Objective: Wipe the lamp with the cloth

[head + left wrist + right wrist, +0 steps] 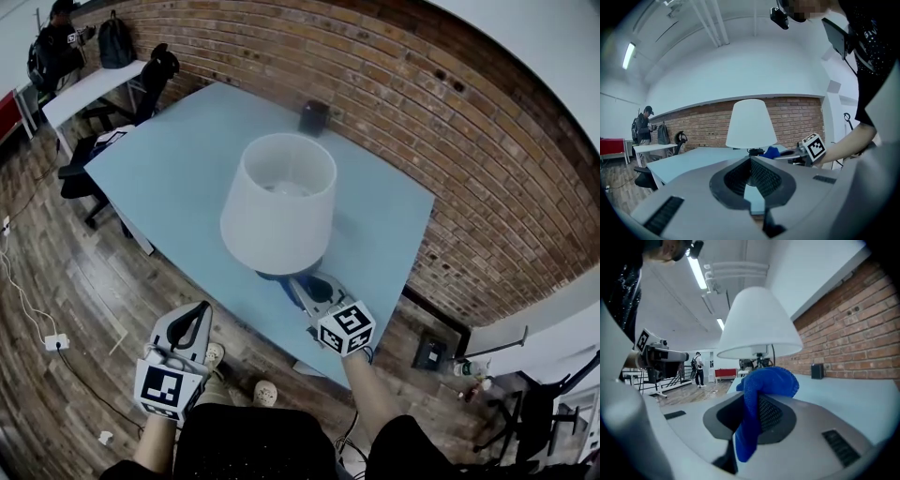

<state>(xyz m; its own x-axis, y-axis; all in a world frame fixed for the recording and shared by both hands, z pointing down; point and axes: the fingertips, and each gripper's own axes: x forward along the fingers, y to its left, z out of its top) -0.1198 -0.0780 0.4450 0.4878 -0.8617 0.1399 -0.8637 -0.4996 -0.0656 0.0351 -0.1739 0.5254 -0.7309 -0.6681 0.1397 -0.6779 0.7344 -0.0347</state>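
Jaws of the right gripper (753, 391) were closed on the blue cloth (769, 379), which bunched up over their tips and hung down between the pads; this gripper reached in low at the near edge of the pale blue surface (178, 173), under the rim of the shade of the lamp (279, 202), with the cloth right at the lamp's foot, though no view showed plainly whether the cloth touched the foot; the lamp stood upright near the middle of the surface, its white shade widening downward and hiding most of its dark base from the head view; the left gripper (751, 160) had its jaws together with nothing between them, and it was held off the surface, over the wooden floor (56, 291) in front of the near edge, well apart from the lamp and pointing toward it; a small dark box (313, 116) sat on the surface's far side, close to the brick wall (441, 141); beyond the surface's left corner stood a dark office chair (80, 178), and farther off a person (56, 47) stood beside a white table (89, 89).
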